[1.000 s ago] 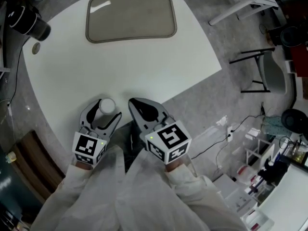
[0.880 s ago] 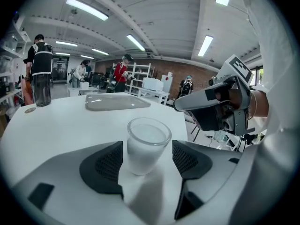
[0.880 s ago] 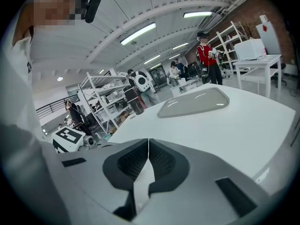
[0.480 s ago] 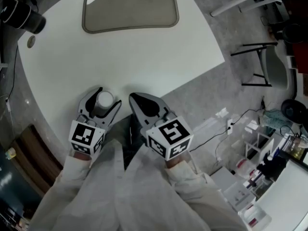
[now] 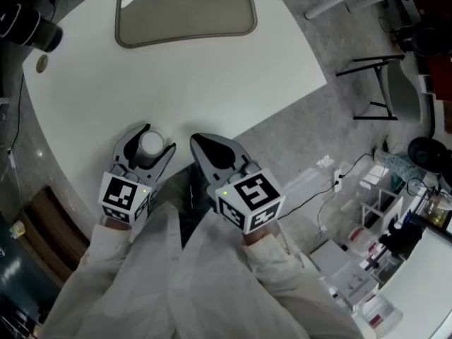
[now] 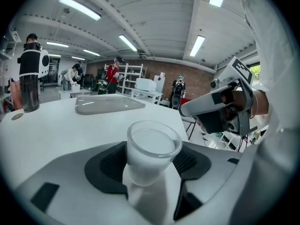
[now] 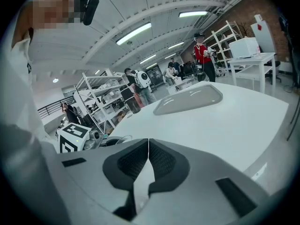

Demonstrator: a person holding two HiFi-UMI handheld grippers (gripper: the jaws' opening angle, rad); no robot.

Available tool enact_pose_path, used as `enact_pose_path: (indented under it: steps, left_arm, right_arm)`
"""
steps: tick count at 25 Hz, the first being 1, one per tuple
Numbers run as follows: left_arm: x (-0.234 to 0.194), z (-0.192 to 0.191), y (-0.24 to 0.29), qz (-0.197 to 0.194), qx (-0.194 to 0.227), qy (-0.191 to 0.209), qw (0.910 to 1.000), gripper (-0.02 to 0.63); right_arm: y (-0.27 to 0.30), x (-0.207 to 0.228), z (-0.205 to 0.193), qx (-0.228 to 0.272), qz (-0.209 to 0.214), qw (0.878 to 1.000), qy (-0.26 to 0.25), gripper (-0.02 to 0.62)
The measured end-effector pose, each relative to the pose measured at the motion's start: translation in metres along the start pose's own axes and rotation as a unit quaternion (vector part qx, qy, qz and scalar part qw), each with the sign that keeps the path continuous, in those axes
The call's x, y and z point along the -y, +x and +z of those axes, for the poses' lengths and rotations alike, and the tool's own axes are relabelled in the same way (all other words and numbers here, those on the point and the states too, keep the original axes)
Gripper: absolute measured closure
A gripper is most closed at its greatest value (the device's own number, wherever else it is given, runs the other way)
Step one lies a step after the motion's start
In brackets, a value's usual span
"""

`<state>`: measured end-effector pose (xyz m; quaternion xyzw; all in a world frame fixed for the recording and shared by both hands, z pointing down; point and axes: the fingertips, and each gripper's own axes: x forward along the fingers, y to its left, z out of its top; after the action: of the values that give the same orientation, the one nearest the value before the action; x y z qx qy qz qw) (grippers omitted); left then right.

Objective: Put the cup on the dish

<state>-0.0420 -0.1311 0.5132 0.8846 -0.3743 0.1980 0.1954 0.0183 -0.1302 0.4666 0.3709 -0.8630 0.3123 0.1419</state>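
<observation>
At the desk's [image 5: 233, 83] near edge | left gripper [image 5: 159, 137] jaws wide round the cup [image 5: 151, 142], just been closing in, maybe touching | right gripper [image 5: 195, 139] jaws together, empty | dish [image 5: 185, 9] well apart

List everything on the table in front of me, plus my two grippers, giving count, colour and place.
white table: one, white, under everything.
translucent rectangular dish: one, grey, far side, empty.
small frosted cup: one, clear, near edge, upright between the left jaws.
black cylindrical flask: one, black, far left edge.
small round disc: one, greyish, beside the flask.
left gripper: one, grey, jaws just closing around the cup; contact unclear.
right gripper: one, grey, shut, empty.
</observation>
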Motion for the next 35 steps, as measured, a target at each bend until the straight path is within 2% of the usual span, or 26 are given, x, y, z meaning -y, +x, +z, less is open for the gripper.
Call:
enact_pose_path:
  steps: [9,18,22,35]
  left_arm:
    - [0.000,-0.004,-0.002,0.007,-0.004,0.020,0.9998,0.325]
    - [-0.009,0.002,-0.013,0.007,0.000,0.017,0.9998,0.333]
    - [-0.008,0.015,-0.017,0.007,0.014,0.016,0.9997,0.333]
    - [-0.006,0.069,-0.043,0.030,0.058,0.055,0.9964,0.333]
  right_arm:
    - [-0.001,-0.006,0.003,0.006,-0.001,1.000,-0.004,0.581]
    - [-0.003,-0.013,0.015,0.020,-0.003,0.999,-0.025,0.581]
    - [-0.009,-0.013,0.029,0.035,-0.009,0.999,-0.032,0.581]
    - [-0.020,-0.035,0.074,0.090,0.004,0.993,-0.071,0.580]
